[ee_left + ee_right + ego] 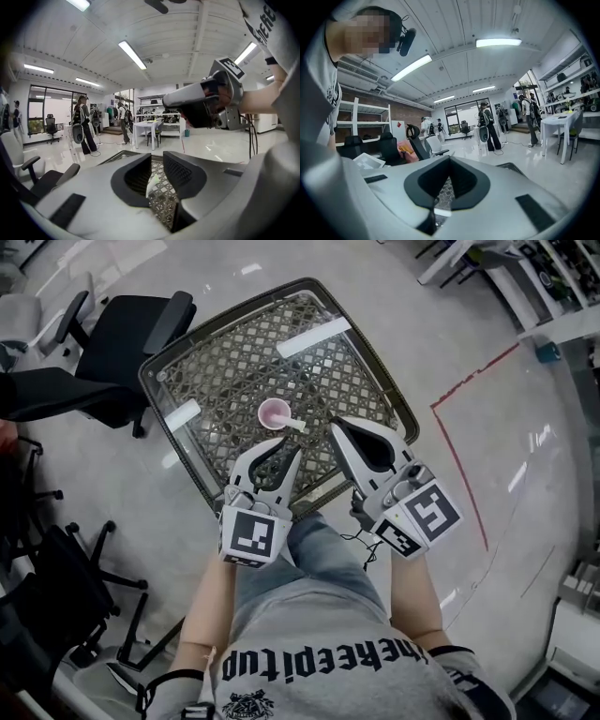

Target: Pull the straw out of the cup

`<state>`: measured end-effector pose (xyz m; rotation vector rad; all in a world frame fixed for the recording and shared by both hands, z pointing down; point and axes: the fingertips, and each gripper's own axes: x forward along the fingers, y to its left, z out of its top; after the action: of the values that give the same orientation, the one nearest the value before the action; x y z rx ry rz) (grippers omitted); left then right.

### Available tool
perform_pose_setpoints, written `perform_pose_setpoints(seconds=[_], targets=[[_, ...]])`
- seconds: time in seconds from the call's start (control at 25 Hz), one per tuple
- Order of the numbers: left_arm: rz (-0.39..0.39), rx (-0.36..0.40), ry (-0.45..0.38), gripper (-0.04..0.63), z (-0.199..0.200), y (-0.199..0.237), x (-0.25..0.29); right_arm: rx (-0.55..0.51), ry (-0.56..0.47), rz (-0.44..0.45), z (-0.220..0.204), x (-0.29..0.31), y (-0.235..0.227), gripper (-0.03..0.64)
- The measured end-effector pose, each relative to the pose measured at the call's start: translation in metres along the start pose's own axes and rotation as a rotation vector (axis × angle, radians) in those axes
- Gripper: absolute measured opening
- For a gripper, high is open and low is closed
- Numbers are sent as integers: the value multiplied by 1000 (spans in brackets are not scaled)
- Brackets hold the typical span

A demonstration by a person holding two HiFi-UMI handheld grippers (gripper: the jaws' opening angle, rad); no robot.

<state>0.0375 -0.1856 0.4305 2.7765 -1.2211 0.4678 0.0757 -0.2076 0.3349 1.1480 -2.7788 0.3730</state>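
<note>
The short white straw (296, 424) lies just beside the small pink cup (273, 412) on the glass-topped lattice table (234, 362). The left tool (290, 445) is spread, with the straw between its jaws untouched; the right tool (334, 425) is pressed together, empty.

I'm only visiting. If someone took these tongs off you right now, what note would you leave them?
Left tongs: open, empty, tips close to the straw.
Right tongs: shut, empty, just right of the straw.
Cup: upright on the table.
Straw: looks to lie on the table beside the cup, outside it.
Done: the straw appears to be out.
Left: probably only to confirm that.
</note>
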Motion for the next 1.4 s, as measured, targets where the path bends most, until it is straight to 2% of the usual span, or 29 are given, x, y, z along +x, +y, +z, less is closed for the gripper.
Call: perform_pose_setpoints(seconds=[0.6,1.16,1.4], targets=[[80,119,142,135,-68,5,41,4,56,39,-18,6,-19,0],[85,177,214,140,-105,8,73,12,98,12,-34,-4,-37,0],[108,154,227,141,-115,12,82,9,113,13,-38,-7,-43,0]])
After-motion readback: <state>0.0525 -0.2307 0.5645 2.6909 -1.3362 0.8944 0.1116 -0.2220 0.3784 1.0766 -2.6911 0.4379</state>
